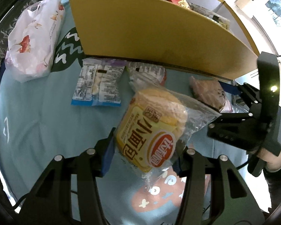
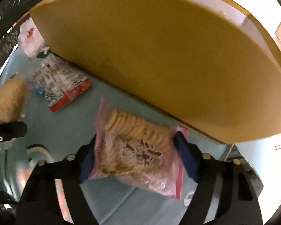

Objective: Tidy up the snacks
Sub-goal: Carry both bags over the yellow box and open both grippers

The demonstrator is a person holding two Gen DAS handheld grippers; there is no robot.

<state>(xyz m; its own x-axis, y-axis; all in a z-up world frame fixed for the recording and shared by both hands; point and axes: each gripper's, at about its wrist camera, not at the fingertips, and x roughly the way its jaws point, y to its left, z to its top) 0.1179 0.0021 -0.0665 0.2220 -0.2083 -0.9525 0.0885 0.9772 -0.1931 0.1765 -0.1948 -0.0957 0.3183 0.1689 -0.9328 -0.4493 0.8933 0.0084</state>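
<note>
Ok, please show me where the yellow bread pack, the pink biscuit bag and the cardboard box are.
yellow bread pack (image 1: pixel 149 131): left wrist view, on its printed yellow label.
pink biscuit bag (image 2: pixel 136 150): right wrist view, on the biscuits behind the dark print.
cardboard box (image 1: pixel 149 28): left wrist view, on its brown outer wall.

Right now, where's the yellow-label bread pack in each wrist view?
Left wrist: the bread pack sits centre frame, raised off the blue cloth, between the left gripper fingers.
Right wrist: only a blurred tan part of it shows at the far left edge, above a black finger.
Shared landmark: the cardboard box across the top of both views.
</note>
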